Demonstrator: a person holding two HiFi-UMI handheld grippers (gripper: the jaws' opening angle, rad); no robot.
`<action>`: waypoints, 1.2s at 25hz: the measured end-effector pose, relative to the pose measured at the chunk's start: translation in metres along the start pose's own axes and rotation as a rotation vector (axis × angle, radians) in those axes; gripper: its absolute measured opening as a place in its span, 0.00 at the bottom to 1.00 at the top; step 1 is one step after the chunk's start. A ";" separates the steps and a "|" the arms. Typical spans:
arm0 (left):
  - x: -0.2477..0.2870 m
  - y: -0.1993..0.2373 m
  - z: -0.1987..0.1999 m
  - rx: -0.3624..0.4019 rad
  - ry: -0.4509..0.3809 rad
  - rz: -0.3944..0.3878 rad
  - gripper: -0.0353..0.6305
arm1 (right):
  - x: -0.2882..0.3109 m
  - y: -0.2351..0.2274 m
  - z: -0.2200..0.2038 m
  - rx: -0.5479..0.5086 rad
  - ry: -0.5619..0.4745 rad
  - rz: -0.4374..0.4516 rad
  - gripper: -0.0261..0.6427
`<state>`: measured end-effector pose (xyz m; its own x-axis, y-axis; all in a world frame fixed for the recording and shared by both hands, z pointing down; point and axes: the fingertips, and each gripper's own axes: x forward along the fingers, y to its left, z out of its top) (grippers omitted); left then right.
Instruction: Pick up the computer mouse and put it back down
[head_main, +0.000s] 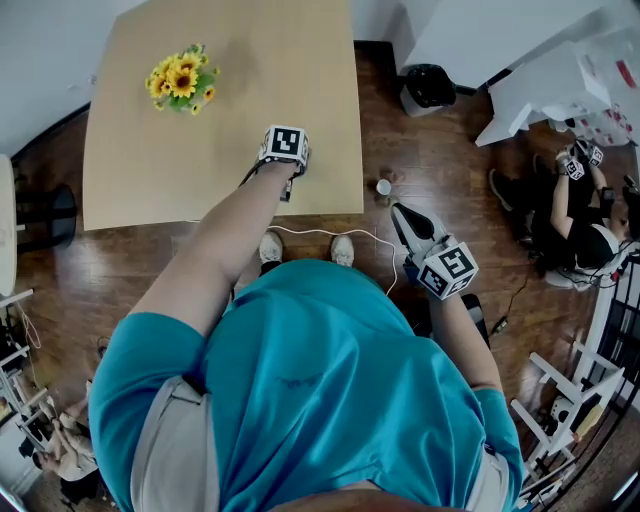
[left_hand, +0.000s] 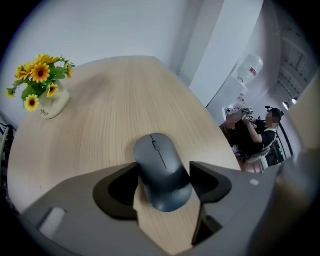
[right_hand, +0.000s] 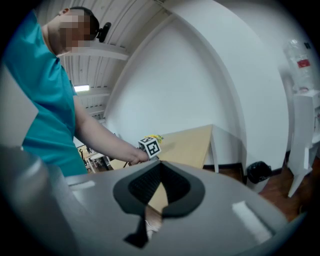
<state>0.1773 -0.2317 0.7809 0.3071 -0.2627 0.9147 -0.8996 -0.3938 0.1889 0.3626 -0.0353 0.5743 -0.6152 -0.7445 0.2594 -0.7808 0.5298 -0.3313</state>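
A grey computer mouse (left_hand: 160, 165) lies on the light wooden table (left_hand: 115, 115), near its front edge. My left gripper (left_hand: 165, 174) points steeply down at it, and the two dark pads sit against the mouse's left and right sides. In the head view the left gripper (head_main: 286, 186) is at the table's near edge under its marker cube, which hides the mouse. My right gripper (head_main: 399, 214) hangs off the table to the right, above the wooden floor. Its jaws are shut with nothing in them, as the right gripper view (right_hand: 148, 216) also shows.
A small vase of yellow sunflowers (head_main: 182, 80) stands at the table's far left. A white cable and a small cup (head_main: 383, 187) lie on the floor by the table. Beyond are a black bin (head_main: 430, 88), white furniture, and a seated person (head_main: 580, 215) at the right.
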 end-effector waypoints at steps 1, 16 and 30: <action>-0.005 0.003 -0.001 -0.003 0.009 -0.007 0.54 | 0.000 0.000 0.000 -0.001 0.000 0.000 0.04; -0.021 0.004 -0.007 0.017 -0.065 -0.152 0.46 | 0.012 0.009 0.006 -0.025 0.027 0.011 0.04; -0.111 -0.032 0.026 0.025 -0.388 -0.465 0.46 | 0.031 0.020 0.019 -0.060 0.019 0.054 0.04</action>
<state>0.1800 -0.2123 0.6636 0.7614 -0.3578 0.5405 -0.6376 -0.5637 0.5250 0.3297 -0.0556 0.5583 -0.6582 -0.7065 0.2601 -0.7511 0.5930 -0.2902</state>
